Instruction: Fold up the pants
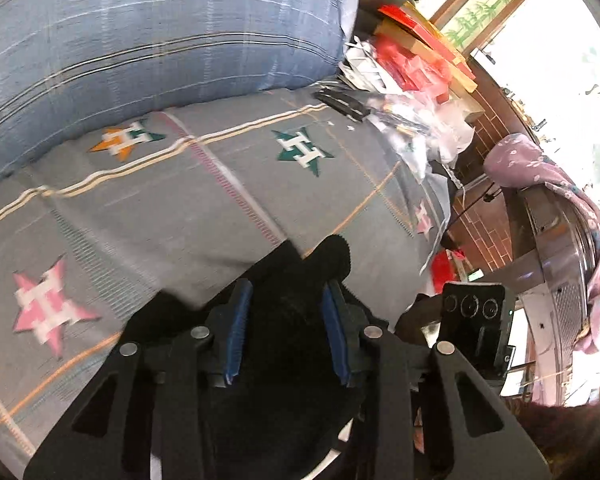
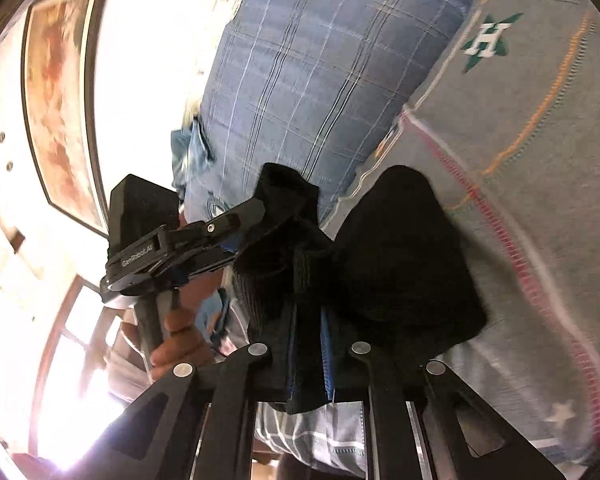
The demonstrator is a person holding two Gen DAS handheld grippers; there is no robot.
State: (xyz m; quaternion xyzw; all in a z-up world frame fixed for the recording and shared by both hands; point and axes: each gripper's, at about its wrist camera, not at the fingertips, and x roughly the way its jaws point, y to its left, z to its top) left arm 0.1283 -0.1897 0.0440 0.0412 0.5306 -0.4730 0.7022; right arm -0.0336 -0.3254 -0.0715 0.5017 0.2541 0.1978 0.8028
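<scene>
The black pants (image 1: 284, 280) are held up off a grey bedsheet with star prints (image 1: 228, 208). My left gripper (image 1: 286, 312) is shut on a thick bunch of the black fabric between its blue pads. In the right wrist view, my right gripper (image 2: 306, 344) is shut on a strip of the black pants (image 2: 400, 248), which bulge out to the right above the sheet (image 2: 520, 160). The left gripper (image 2: 236, 224) shows there too, clamped on the same garment to the left.
A blue plaid pillow (image 1: 160, 32) lies at the head of the bed; it also shows in the right wrist view (image 2: 300, 80). Red boxes and plastic bags (image 1: 412, 72) pile at the bed's far edge. A purple cloth (image 1: 540, 168) hangs over a rail at the right.
</scene>
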